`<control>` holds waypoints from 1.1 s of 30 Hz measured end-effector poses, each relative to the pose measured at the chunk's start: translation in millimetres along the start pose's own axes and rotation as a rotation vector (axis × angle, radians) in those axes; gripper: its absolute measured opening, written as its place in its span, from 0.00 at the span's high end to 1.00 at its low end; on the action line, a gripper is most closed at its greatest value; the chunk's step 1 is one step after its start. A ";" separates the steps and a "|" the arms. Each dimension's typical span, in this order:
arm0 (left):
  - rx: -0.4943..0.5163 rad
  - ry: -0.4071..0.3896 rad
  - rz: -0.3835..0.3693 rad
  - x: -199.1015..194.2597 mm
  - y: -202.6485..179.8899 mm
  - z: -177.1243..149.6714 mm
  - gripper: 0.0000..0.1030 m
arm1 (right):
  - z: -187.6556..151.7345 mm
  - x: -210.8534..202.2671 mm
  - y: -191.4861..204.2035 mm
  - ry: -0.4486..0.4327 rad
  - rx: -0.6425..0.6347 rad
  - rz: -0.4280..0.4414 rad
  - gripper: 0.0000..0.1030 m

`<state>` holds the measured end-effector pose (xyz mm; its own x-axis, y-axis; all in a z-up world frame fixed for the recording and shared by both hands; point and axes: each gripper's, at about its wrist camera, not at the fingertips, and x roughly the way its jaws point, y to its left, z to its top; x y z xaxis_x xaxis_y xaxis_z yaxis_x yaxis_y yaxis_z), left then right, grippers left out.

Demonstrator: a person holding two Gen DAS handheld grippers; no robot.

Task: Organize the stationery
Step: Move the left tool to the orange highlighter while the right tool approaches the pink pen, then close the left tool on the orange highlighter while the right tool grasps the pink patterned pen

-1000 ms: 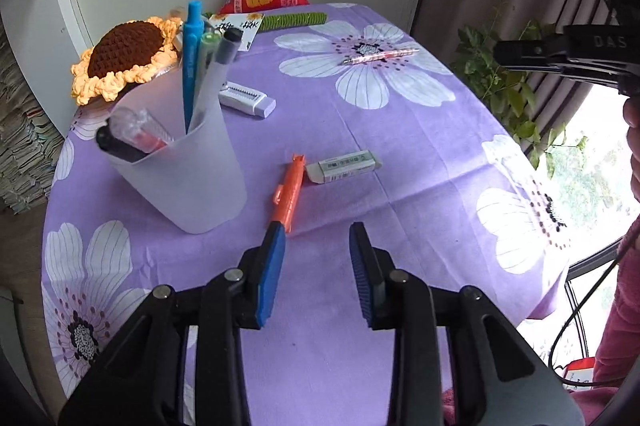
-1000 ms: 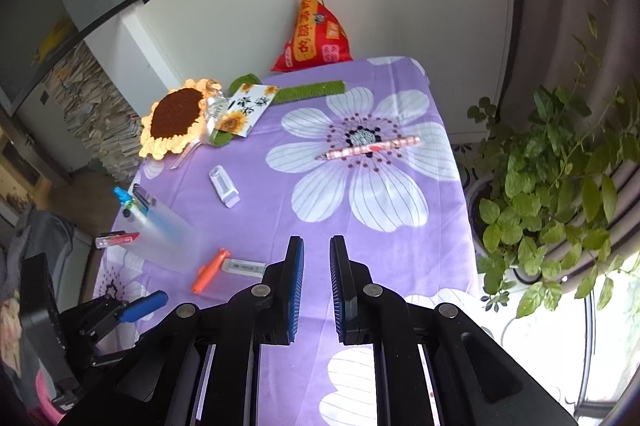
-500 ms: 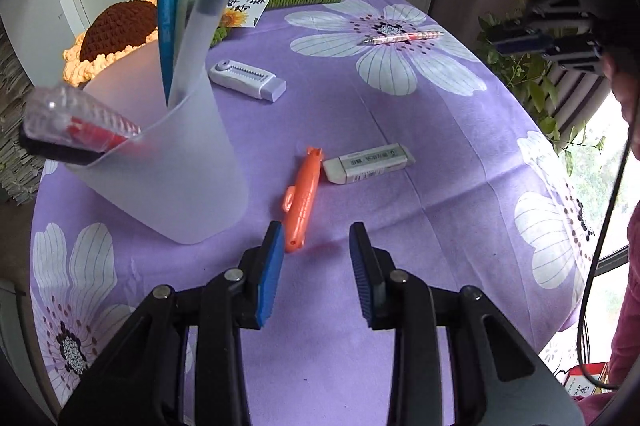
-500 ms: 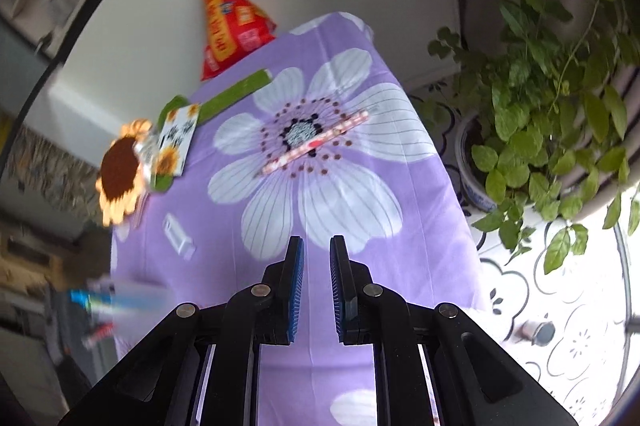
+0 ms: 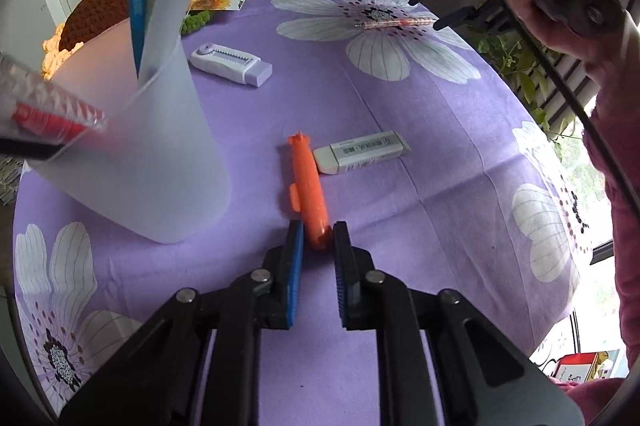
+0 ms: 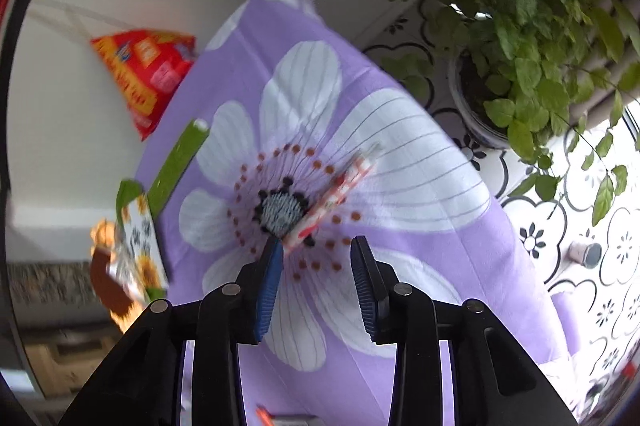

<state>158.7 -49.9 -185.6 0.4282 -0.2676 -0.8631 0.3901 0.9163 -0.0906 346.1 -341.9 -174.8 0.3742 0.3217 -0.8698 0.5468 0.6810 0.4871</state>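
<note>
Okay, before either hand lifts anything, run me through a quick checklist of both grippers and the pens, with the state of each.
1. Left gripper closed on the orange pen: ok, its fingers have just closed onto the near end.
2. Orange pen free of the eraser: cannot tell, they lie very close.
3. Cup has room: ok, several pens inside, space left.
4. Right gripper open: ok, its fingers have just been opening.
5. Pink pen between the right fingers: not ok, only its tip is near the left finger.
</note>
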 end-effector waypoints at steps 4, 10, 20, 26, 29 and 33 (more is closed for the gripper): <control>0.024 -0.001 -0.005 -2.9 -2.0 -6.6 0.88 | 14.0 6.2 0.7 -0.010 0.051 -0.063 0.66; 0.060 -0.005 -0.010 -9.3 -6.8 -14.9 0.88 | 29.5 22.1 26.3 -0.009 -0.002 -0.188 0.66; 0.053 -0.009 -0.022 -15.5 -4.4 -16.3 0.88 | 9.7 36.9 57.6 0.023 -0.270 -0.184 0.89; 0.056 -0.032 -0.051 -23.9 -1.2 -19.7 0.89 | -40.6 -3.9 40.7 0.008 -0.436 -0.058 0.89; 0.052 -0.047 -0.059 -29.7 -0.3 -19.1 0.89 | -66.9 -31.2 33.7 -0.030 -0.505 -0.020 0.89; 0.049 -0.072 -0.068 -41.4 -0.9 -20.7 0.89 | -100.5 -64.7 27.4 -0.106 -0.588 -0.011 0.89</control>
<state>123.7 -33.4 -160.0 0.4561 -0.3513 -0.8177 0.4592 0.8799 -0.1219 261.7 -277.9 -113.2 0.4599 0.2663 -0.8471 0.0558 0.9434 0.3269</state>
